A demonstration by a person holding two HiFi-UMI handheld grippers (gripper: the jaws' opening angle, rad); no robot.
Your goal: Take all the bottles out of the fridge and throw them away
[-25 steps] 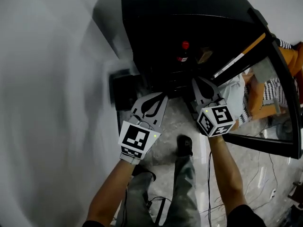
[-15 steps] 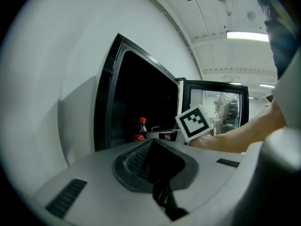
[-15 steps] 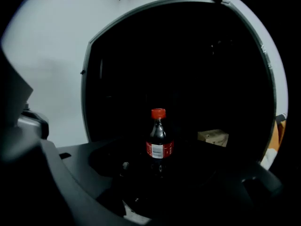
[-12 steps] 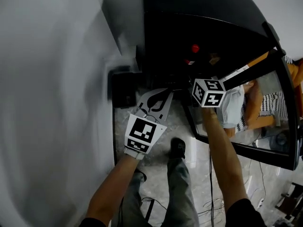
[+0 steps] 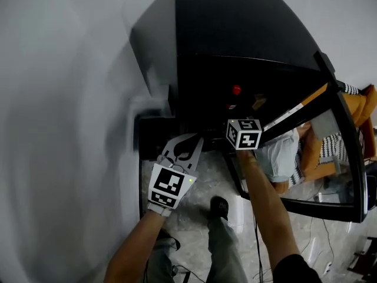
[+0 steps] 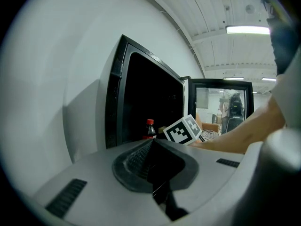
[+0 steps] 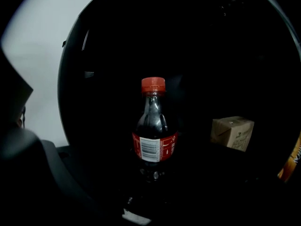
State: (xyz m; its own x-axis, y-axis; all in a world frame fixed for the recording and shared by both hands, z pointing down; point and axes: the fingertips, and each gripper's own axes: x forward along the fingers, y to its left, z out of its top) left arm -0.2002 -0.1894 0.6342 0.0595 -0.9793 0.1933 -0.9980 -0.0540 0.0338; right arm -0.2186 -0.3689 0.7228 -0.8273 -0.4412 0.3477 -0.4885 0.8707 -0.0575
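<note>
Head view looks down on a black fridge (image 5: 235, 34) set against a white wall (image 5: 59, 128), its glass-fronted door (image 5: 318, 152) swung open to the right. Inside the dark compartment stands a clear plastic bottle of dark cola (image 5: 236, 91) with a red cap and red label, upright and alone near the middle. A small brown cardboard box (image 5: 257, 102) sits to its right, apart from it.

Right gripper (image 5: 241, 128) reaches into the fridge mouth, its marker cube (image 5: 244, 133) just outside the opening. Its jaws have just been opening and now stand wide. In the right gripper view the bottle (image 7: 154, 131) stands straight ahead, centred between the jaw lines, with nothing pressing on it. The box (image 7: 232, 132) shows at the right of that view.

Left gripper (image 5: 189, 141) hangs lower, outside the fridge near its lower left corner, above the pale marbled floor (image 5: 200, 187). In the left gripper view its jaws (image 6: 154, 147) are clenched together with nothing between them, and the bottle (image 6: 149, 128) appears beyond, beside the other gripper's cube (image 6: 183, 130).
</note>
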